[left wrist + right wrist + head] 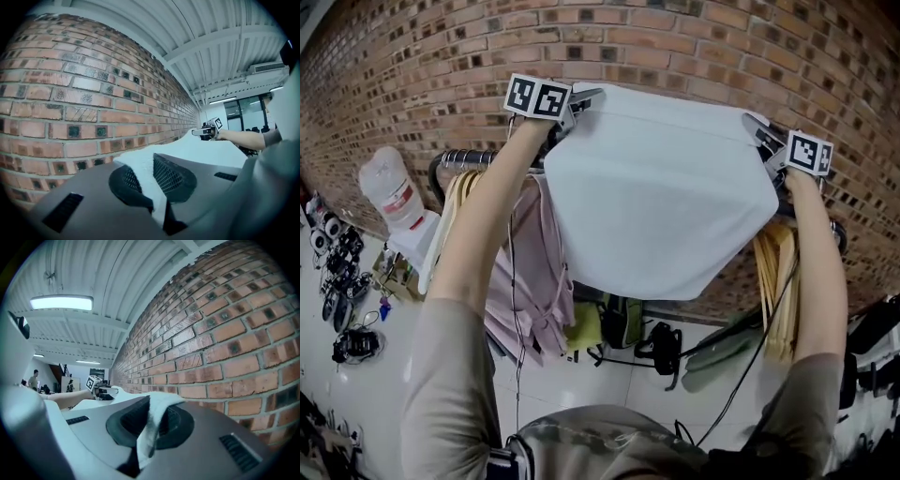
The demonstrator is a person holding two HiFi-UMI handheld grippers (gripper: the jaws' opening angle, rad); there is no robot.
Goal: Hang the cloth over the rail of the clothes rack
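A pale white cloth (661,192) hangs spread between my two grippers in front of the brick wall, above the clothes rack rail (478,157). My left gripper (581,101) is shut on the cloth's upper left corner, and in the left gripper view the cloth (140,166) is pinched between the jaws. My right gripper (757,127) is shut on the upper right corner; the right gripper view shows the cloth (157,416) squeezed between its jaws. The cloth's lower part hides the middle of the rail.
On the rack hang a pink garment (534,272), wooden hangers at the left (459,192) and more hangers at the right (778,281). A large water bottle (389,192) stands at the left. Bags and gear (661,347) lie on the floor below.
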